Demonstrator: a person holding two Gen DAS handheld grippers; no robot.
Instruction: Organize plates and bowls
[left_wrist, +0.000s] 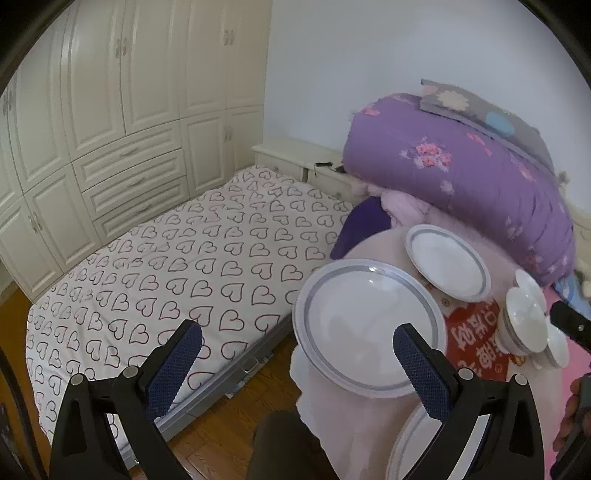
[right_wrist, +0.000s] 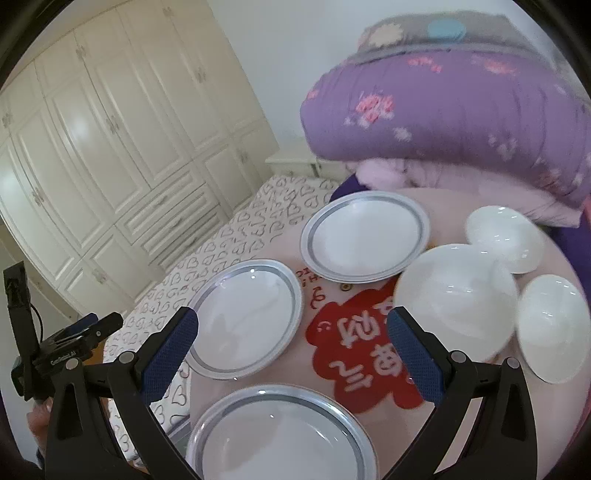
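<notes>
Three white plates with grey rims lie on a round pink-covered table (right_wrist: 439, 206): a far plate (right_wrist: 364, 236), a middle plate (right_wrist: 245, 317) and a near plate (right_wrist: 280, 435). Three white bowls stand at the right: a large one (right_wrist: 456, 306), a far one (right_wrist: 506, 238) and a near one (right_wrist: 552, 328). My right gripper (right_wrist: 291, 339) is open and empty above the table, between the middle plate and the large bowl. My left gripper (left_wrist: 297, 350) is open and empty, at the table's left edge over the middle plate (left_wrist: 369, 326). The far plate (left_wrist: 448, 267) and bowls (left_wrist: 524, 314) show there too.
A red patch with white characters (right_wrist: 354, 343) marks the table's centre. A bed with a heart-print sheet (left_wrist: 177, 266) lies to the left, below cream wardrobes (left_wrist: 110, 110). A purple folded quilt (right_wrist: 443, 118) is piled behind the table. The floor is wooden (left_wrist: 229, 413).
</notes>
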